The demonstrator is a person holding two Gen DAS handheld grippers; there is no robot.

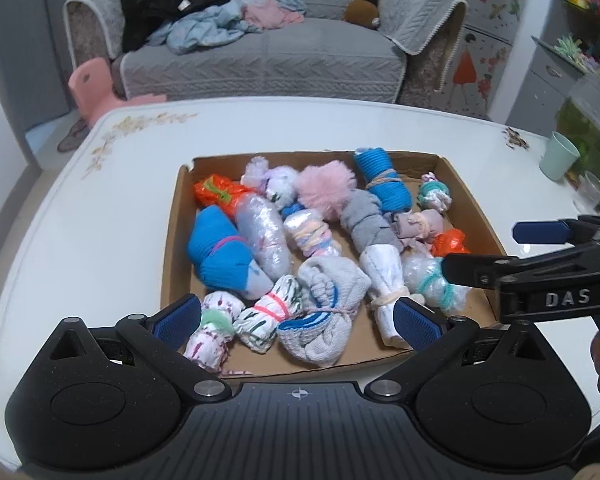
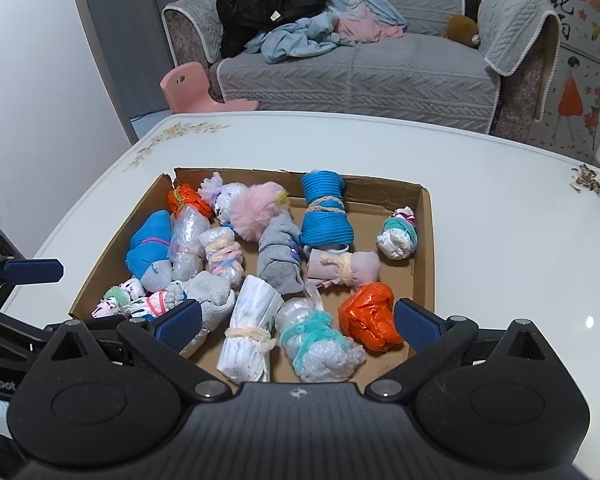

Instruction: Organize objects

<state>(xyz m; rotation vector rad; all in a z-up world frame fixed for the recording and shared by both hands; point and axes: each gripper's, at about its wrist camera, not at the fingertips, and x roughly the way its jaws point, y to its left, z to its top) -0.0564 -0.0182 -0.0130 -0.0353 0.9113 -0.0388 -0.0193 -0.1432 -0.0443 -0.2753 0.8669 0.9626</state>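
Left gripper (image 1: 297, 322) jaws released, right gripper (image 2: 298, 322) marked "DAS" released, cardboard tray (image 1: 172, 256) of bundles

You've got a plain brown cardboard tray (image 1: 472, 196) on a glossy white tabletop (image 1: 300, 124) with faded gold flower prints at the corners; inside it, a bright blue ribbed roll (image 2: 325, 216) wrapped in tan string; a fluffy pink pom bundle (image 2: 256, 210); a shiny orange plastic wad (image 2: 368, 318); a grey sock bundle (image 2: 278, 258); a clear bubble-wrap lump (image 2: 316, 340) with teal yarn; both grippers are black with blue pads (image 2: 418, 324).
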